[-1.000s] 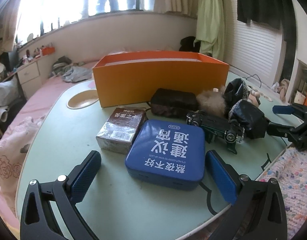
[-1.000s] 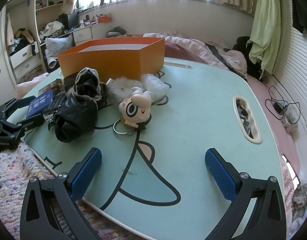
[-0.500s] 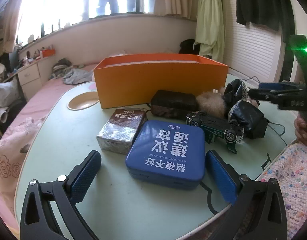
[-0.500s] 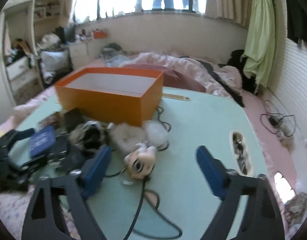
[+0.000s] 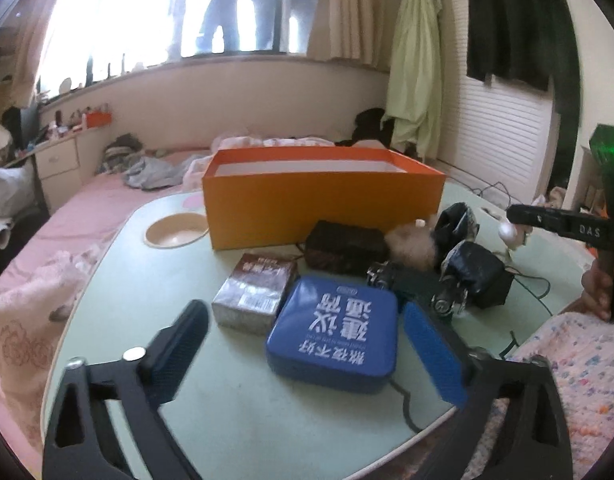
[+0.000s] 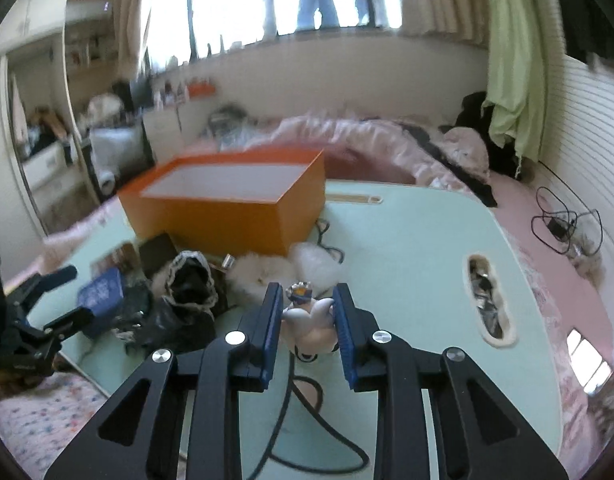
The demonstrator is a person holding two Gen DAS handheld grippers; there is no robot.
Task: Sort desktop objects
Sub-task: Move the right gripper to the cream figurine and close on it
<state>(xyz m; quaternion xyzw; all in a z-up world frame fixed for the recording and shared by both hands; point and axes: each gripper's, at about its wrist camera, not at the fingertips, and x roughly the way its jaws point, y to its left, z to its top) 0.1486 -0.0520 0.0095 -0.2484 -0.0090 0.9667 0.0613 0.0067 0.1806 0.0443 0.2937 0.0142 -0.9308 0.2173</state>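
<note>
Since a second ago the right gripper (image 6: 307, 320) has swung in over the clutter and closed from fully spread, and it is now clamping the small white figurine (image 6: 311, 322) between its blue pads, one pad pressing on each side of the toy's pale rounded body. Seen from the left wrist camera, the figurine (image 5: 509, 234) is hanging at the tip of that gripper, raised above the pale green table (image 5: 155, 276) near its right edge. The left gripper (image 5: 307, 344) is hovering low over the near side of the table with its jaws wide but closing, nothing pressed between them; the blue tin (image 5: 335, 332) with white lettering is lying flat between and just beyond its fingers. A brown packet (image 5: 255, 292) is sitting just left of the tin, a toy car (image 5: 419, 288) and black bundles (image 5: 473, 276) to its right, and the open orange box (image 5: 319, 196) is standing behind them all.
</note>
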